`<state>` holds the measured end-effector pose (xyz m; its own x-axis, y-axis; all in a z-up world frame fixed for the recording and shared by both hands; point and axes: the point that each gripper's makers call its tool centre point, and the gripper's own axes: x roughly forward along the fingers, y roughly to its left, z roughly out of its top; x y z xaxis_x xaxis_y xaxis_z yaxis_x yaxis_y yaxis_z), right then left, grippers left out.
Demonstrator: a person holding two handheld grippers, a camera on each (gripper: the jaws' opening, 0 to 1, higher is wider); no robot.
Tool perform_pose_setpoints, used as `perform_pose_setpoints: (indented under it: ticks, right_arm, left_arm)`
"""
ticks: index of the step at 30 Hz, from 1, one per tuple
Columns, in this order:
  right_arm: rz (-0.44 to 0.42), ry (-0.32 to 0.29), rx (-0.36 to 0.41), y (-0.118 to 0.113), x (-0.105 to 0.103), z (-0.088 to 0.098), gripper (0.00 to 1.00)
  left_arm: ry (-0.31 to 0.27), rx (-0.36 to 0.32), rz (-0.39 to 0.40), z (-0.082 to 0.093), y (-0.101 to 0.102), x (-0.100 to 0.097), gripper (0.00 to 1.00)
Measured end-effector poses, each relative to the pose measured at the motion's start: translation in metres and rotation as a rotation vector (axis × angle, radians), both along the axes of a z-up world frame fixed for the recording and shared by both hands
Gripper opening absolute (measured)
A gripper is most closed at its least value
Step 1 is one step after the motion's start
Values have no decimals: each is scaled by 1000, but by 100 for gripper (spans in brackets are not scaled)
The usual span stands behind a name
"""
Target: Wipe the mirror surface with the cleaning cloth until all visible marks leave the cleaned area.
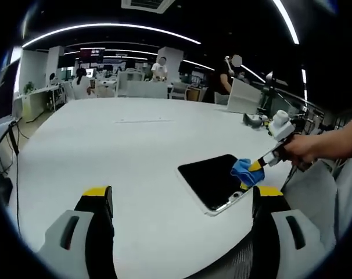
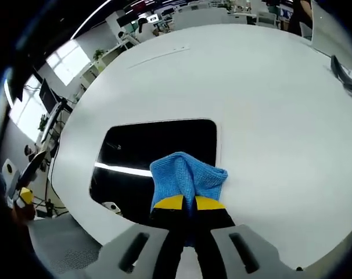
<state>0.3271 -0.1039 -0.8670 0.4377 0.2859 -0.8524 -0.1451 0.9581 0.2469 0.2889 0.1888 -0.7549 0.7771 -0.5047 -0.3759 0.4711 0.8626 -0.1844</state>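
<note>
The right gripper (image 2: pixel 183 203) is clenched on the blue cleaning cloth (image 2: pixel 186 177), pressing it against the near edge of the dark mirror (image 2: pixel 158 145), which lies flat just ahead on the white table (image 2: pixel 269 104). The left gripper (image 1: pixel 182 200) hovers released, the mirror ahead toward its right jaw.

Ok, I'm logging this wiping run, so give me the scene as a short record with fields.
surface: white table
mirror: dark rectangle lying flat near the table edge, reflecting a ceiling light strip
cloth: blue cleaning cloth, bunched, on the mirror's edge
right tool: shut on the cloth
left tool: open, holding nothing, above the table
background: open office, people at desks
</note>
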Motion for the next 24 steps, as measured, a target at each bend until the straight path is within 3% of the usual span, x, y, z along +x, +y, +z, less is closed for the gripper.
perform_pose_setpoints:
  ticks: [9, 24]
  right_arm:
    - [-7, -9, -7, -2, 23, 0, 0]
    - [-18, -49, -43, -5, 52, 1, 0]
  left_arm:
    - [9, -13, 4, -1, 2, 0, 99]
    - [4, 42, -40, 1, -4, -4, 98]
